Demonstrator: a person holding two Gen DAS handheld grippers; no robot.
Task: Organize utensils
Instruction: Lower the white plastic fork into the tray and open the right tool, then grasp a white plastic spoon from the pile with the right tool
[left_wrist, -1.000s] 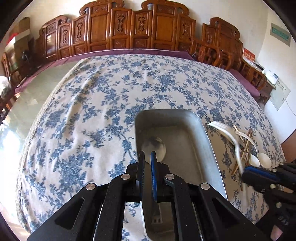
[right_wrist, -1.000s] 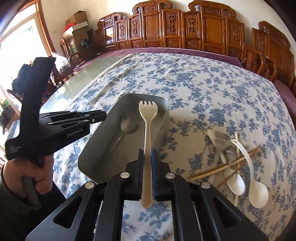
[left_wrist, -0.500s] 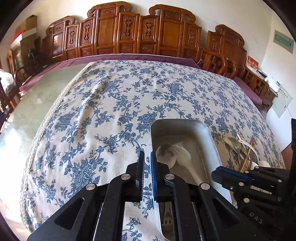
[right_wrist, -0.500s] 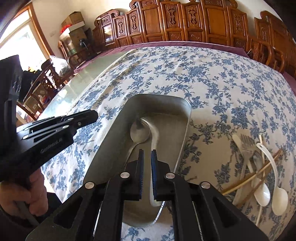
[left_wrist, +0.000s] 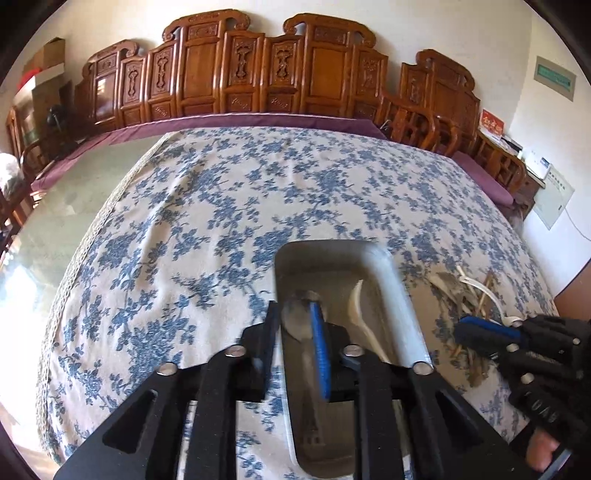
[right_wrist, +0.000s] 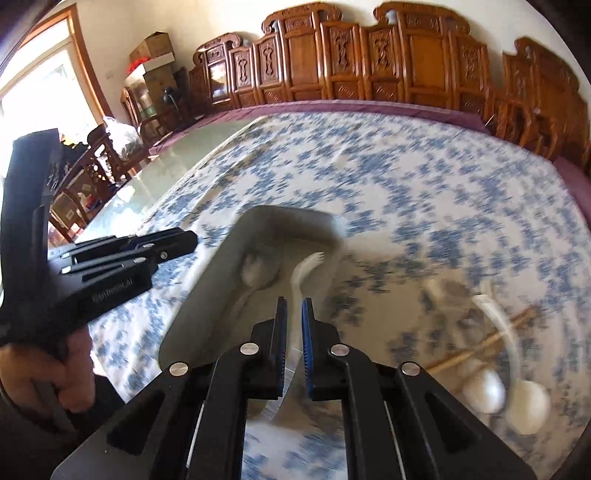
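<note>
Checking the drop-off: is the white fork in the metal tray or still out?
In. The white fork lies inside the metal tray beside a metal spoon.

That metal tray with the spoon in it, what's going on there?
A person holding a gripper in each hand is sorting utensils into the metal tray on the flowered tablecloth. A metal spoon and a white plastic fork lie in the tray. The left gripper is open above the spoon, holding nothing. The right gripper hangs over the tray with a small gap between its fingers, empty. More white spoons and chopsticks wait in a pile to the right.
</note>
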